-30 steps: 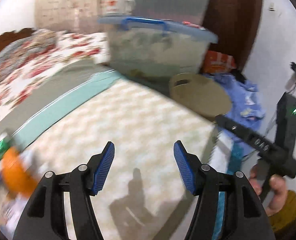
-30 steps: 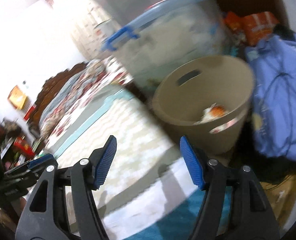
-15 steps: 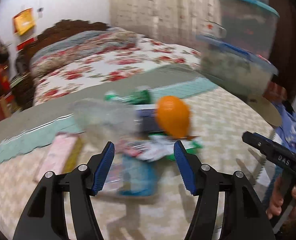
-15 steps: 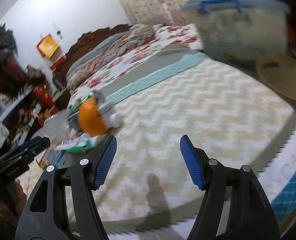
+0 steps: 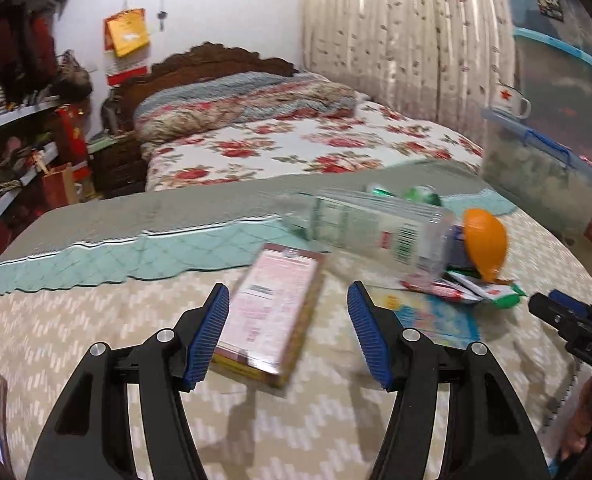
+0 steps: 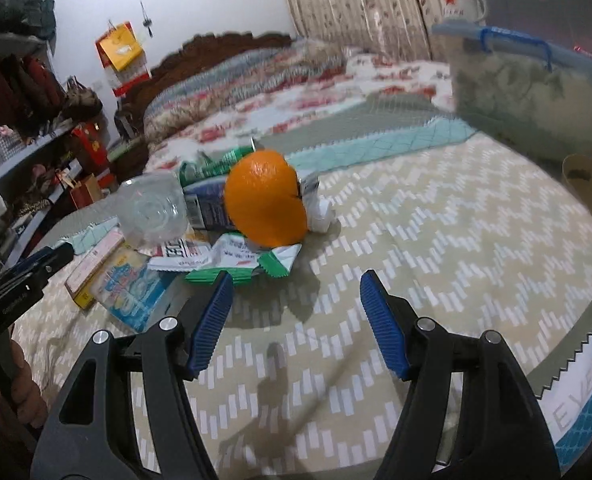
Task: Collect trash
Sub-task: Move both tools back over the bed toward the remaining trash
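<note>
Orange peel [image 6: 266,198] tops the trash heap on the chevron-quilted bed [image 6: 435,240], lying on a green-and-white wrapper [image 6: 236,260] beside a clear plastic bottle [image 5: 375,232]. Nearer the left claw [image 5: 288,336], gaping wide and empty, lies a pink box [image 5: 272,308]. Right claw [image 6: 294,324] likewise wide, near the wrapper.

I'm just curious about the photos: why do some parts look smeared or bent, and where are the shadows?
Left view: the clear bottle and the pink box are smeared by motion, and the curtain bows from the fisheye lens. Right view: the orange peel is fairly sharp, the storage tub is blurred, and the tongs cast dark shadows on the zigzag blanket.
</note>
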The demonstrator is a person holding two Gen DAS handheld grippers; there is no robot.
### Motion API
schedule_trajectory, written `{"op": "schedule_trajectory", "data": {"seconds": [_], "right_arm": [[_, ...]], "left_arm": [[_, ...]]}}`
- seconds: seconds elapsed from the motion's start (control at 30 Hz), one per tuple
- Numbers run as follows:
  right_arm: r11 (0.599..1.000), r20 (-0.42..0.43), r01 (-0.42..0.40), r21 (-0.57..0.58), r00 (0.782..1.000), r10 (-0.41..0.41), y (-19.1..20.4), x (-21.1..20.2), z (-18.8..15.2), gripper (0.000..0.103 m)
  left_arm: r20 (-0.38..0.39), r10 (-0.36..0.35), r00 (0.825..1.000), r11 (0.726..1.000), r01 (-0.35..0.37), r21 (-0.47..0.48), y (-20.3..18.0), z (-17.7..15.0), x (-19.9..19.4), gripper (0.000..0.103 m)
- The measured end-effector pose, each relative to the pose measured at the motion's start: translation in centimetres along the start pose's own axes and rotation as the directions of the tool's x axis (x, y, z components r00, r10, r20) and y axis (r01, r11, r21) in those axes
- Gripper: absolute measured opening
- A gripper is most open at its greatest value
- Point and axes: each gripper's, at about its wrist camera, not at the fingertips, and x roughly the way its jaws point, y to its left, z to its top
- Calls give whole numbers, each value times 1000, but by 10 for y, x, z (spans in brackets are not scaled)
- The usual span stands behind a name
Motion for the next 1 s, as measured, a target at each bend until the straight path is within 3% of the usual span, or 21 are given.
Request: {"op": "schedule_trajectory", "data": {"seconds": [0.23, 0.3, 0.37, 0.47, 0.6, 0.7, 0.83, 1.0], "right_arm": [[996, 120, 49, 81, 991, -59, -9, -11, 29, 68], [992, 195, 101, 76, 974, -114, -7, -20, 34, 68], [982, 281, 173, 71, 941, -186, -4, -25, 34, 68], [972, 331, 224, 74, 914, -235, -3, -26, 29, 71], [969, 353, 242, 52, 903, -244, 4, -32, 28, 75], [965, 409, 263, 12, 879, -245, 16, -41, 22, 81], [957, 458, 284, -55, 859, -229, 34, -46, 17, 88], [962, 450, 271, -41, 864, -225, 30, -47, 20, 91]], "left_arm": [[128, 102, 986, 993, -94, -71, 17, -2, -14, 60], [154, 119, 981, 990, -106, -91, 22, -2, -19, 60], [173, 133, 976, 988, -118, -97, 23, -4, -24, 61], [226, 160, 961, 986, -146, -75, 15, -6, -34, 70], [307, 166, 937, 986, -168, -21, 4, -10, -48, 85], [329, 177, 928, 984, -175, -36, 3, -11, -52, 90], [309, 197, 931, 980, -179, -84, 11, -9, -50, 94], [306, 195, 932, 981, -185, -62, 7, -7, -48, 95]]}}
